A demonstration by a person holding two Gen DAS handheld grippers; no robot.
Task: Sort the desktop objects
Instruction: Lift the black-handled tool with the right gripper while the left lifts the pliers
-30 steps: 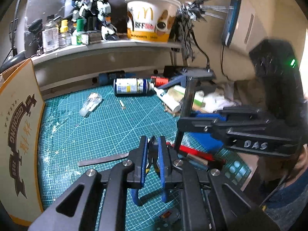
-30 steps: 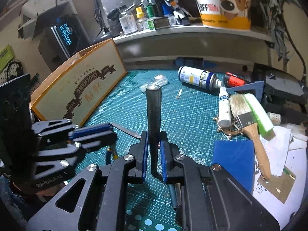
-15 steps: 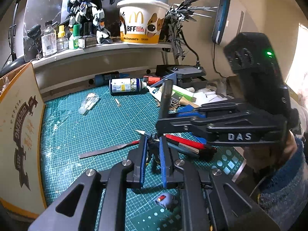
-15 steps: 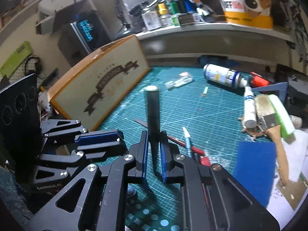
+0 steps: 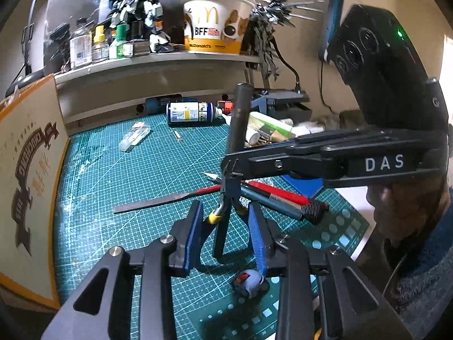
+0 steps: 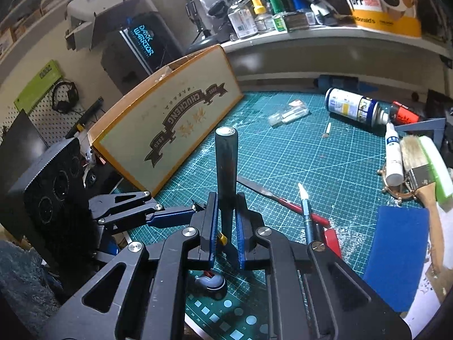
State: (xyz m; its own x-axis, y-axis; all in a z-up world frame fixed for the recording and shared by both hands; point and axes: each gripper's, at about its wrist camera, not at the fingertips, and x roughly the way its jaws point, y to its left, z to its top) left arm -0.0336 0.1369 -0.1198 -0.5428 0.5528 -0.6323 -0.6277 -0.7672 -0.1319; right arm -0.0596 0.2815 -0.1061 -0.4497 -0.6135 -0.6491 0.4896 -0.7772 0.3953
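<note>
My right gripper (image 6: 225,228) is shut on a dark cylindrical tool handle (image 6: 225,167) that stands upright above the green cutting mat (image 6: 311,158). The same handle (image 5: 239,119) shows in the left wrist view, held by the right gripper (image 5: 230,167). My left gripper (image 5: 226,226) is open, its blue pads on either side of the tool's lower part with a yellow band (image 5: 213,218). A red-handled file (image 5: 170,201), a craft knife (image 6: 305,212) and a small round figure head (image 5: 250,282) lie on the mat.
A large printed box (image 6: 175,119) stands at the mat's left. A spray can (image 6: 354,107), glue bottle (image 6: 393,155), paintbrush (image 6: 421,175), blue pad (image 6: 396,255) and small clear bottle (image 6: 288,113) lie around. A shelf (image 5: 158,59) with bottles and models runs behind.
My left gripper has opened from shut. The right gripper with the upright handle has shifted slightly, and both views moved a little over the mat.
</note>
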